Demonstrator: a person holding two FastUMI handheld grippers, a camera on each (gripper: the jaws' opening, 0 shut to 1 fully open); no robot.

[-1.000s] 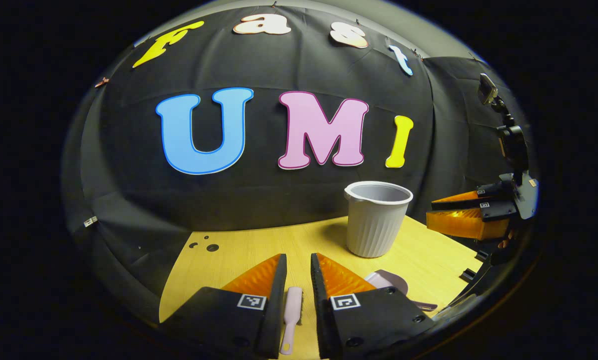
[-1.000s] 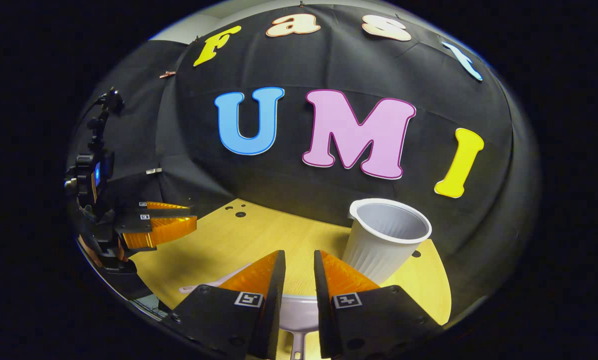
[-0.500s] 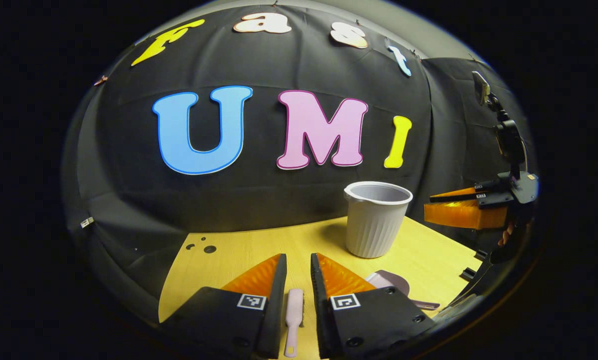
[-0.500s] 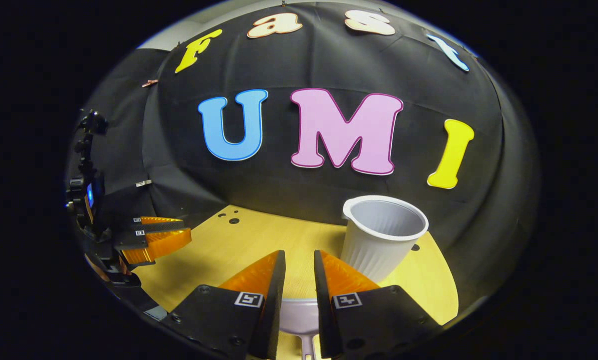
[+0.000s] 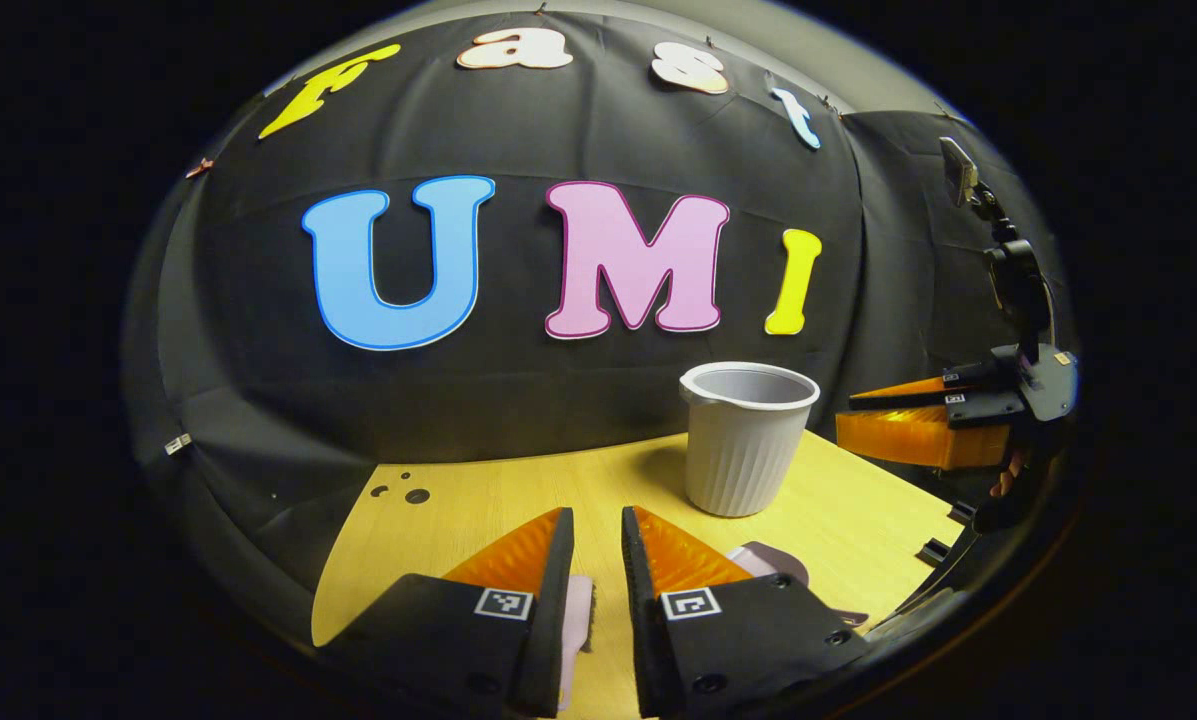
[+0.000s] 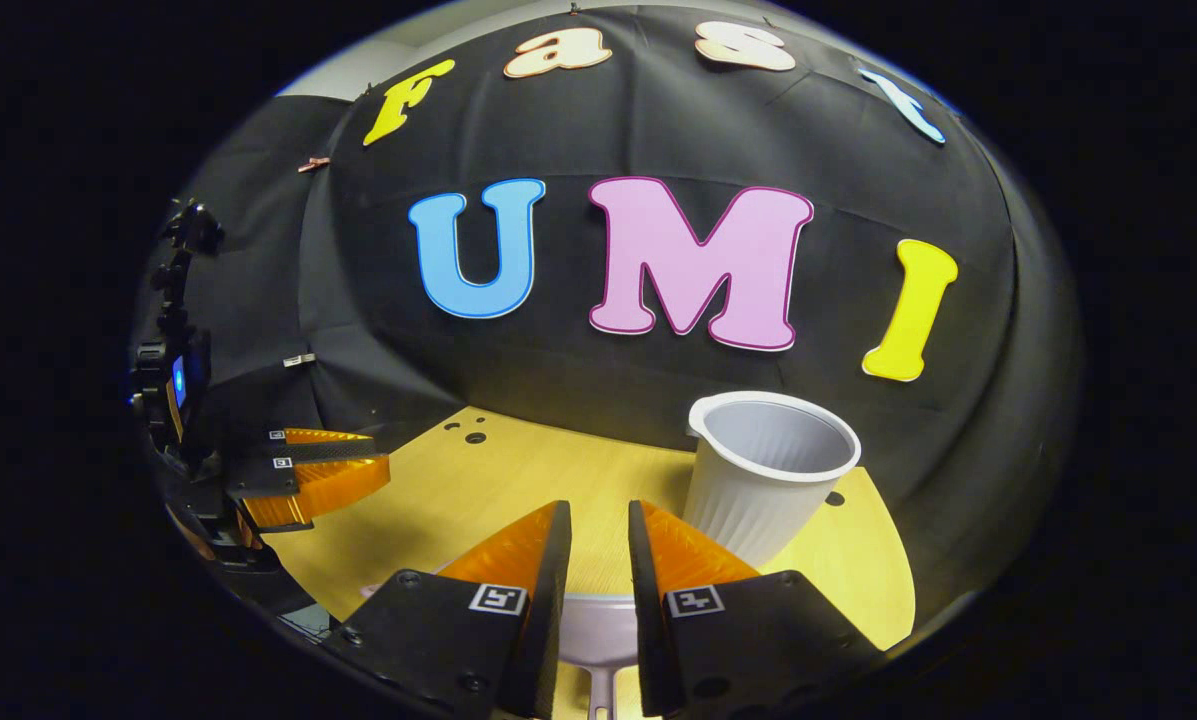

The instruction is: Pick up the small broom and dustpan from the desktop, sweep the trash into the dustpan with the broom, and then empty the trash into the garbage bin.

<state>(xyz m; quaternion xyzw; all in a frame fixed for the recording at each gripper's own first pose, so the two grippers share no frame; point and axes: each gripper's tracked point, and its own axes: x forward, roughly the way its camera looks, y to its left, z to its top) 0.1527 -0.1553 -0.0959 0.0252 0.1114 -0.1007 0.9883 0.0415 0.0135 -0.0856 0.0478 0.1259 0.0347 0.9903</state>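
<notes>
Both tools look light, stiff plastic: take the broom (image 5: 578, 625) by its handle with your open left gripper (image 5: 596, 540), the dustpan (image 6: 598, 630) likewise with the open right gripper (image 6: 598, 535).

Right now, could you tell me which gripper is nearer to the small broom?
Left. The left gripper hangs right over the broom, which lies on the desk between its open jaws; the right gripper hangs over the dustpan instead.

No legible text, brand or number anywhere. Only small square coded markers on the gripper fingers (image 5: 503, 603), near the garbage bin (image 5: 746, 440).
</notes>
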